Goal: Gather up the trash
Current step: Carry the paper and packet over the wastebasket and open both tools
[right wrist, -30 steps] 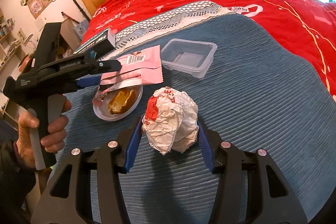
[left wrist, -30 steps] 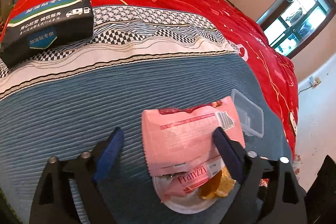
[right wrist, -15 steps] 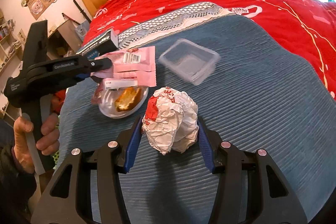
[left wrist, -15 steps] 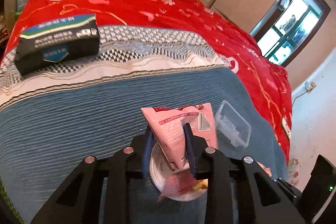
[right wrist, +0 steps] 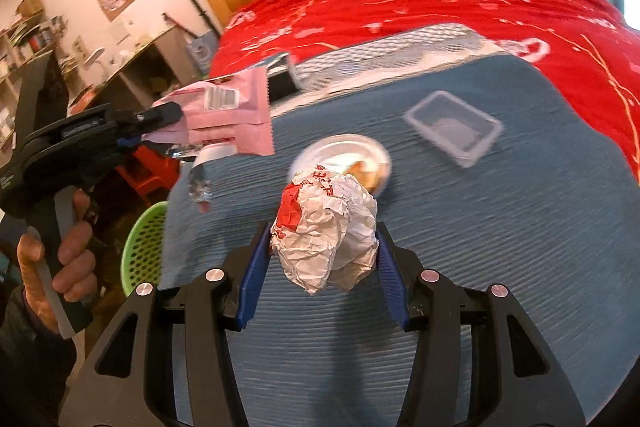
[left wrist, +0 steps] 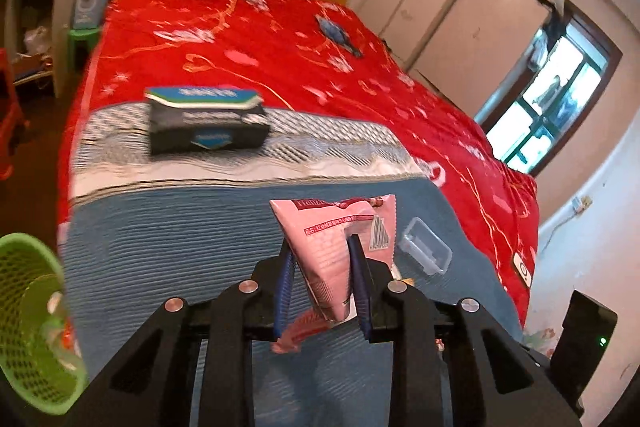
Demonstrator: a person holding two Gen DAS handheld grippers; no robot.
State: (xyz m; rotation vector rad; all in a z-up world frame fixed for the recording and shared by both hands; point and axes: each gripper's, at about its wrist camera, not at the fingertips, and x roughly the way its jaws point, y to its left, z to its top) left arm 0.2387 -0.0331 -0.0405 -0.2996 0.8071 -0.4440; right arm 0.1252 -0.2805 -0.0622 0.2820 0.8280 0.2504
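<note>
My left gripper (left wrist: 322, 259) is shut on a pink snack wrapper (left wrist: 340, 239) and holds it in the air over the blue blanket; it also shows in the right wrist view (right wrist: 228, 115). My right gripper (right wrist: 320, 255) is shut on a crumpled white and red paper ball (right wrist: 326, 231), held above the blanket. A white plate with a piece of food (right wrist: 344, 157) and a clear plastic tray (right wrist: 454, 127) lie on the blanket. A green mesh bin (left wrist: 28, 319) stands beside the bed at the lower left, also in the right wrist view (right wrist: 144, 247).
A black tissue box (left wrist: 204, 123) lies on the patterned band of the bed. The red quilt (left wrist: 280, 39) covers the far half up to the wooden headboard. A red stool and shelves stand left of the bed. A black device (left wrist: 584, 339) sits at the right.
My left gripper closed on the pink wrapper and lifted it off the plate, up and to the left. My right gripper rose with the paper ball. The green bin came into view.
</note>
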